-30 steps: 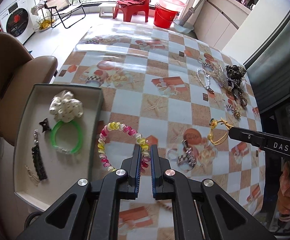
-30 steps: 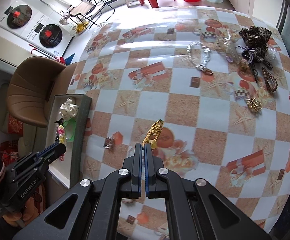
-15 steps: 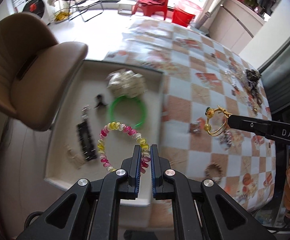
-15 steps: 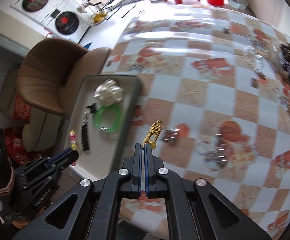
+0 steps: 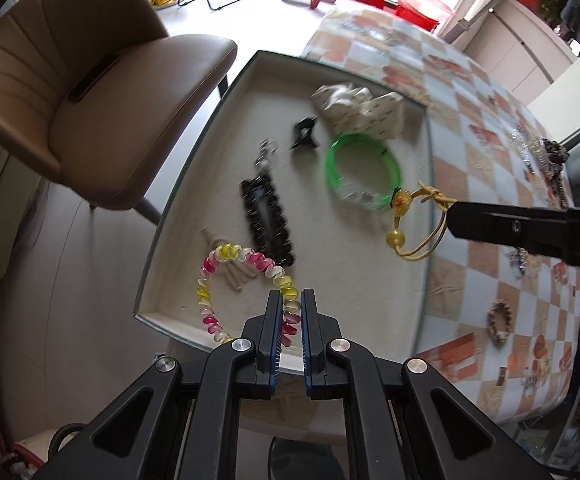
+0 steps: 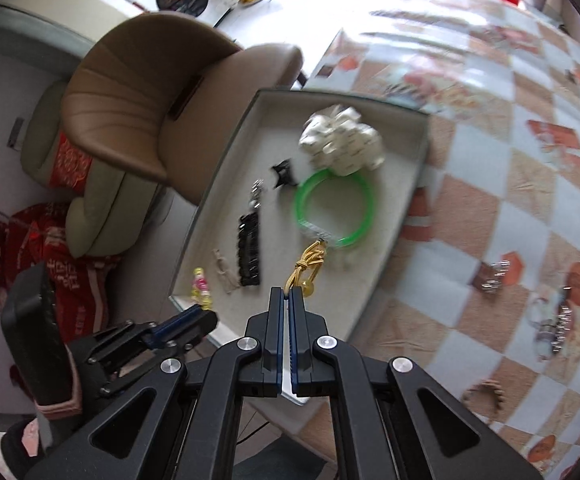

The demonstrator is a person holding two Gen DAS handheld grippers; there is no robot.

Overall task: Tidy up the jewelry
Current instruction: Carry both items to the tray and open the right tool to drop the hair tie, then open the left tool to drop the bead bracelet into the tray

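My left gripper is shut on a pink, yellow and clear spiral bracelet and holds it above the near end of the beige tray. My right gripper is shut on a gold cord bracelet with beads and holds it over the tray; it also shows in the left wrist view. In the tray lie a green bangle, a white scrunchie, a black clip, a black hair piece and a small beige piece.
A brown chair stands left of the tray. The checked tablecloth carries several more jewelry pieces at the right, such as a beaded bracelet and a dark pile. The tray sits at the table's left edge.
Both grippers have swung left from over the table to above the tray, carrying their bracelets. The tray now fills the middle of both views.
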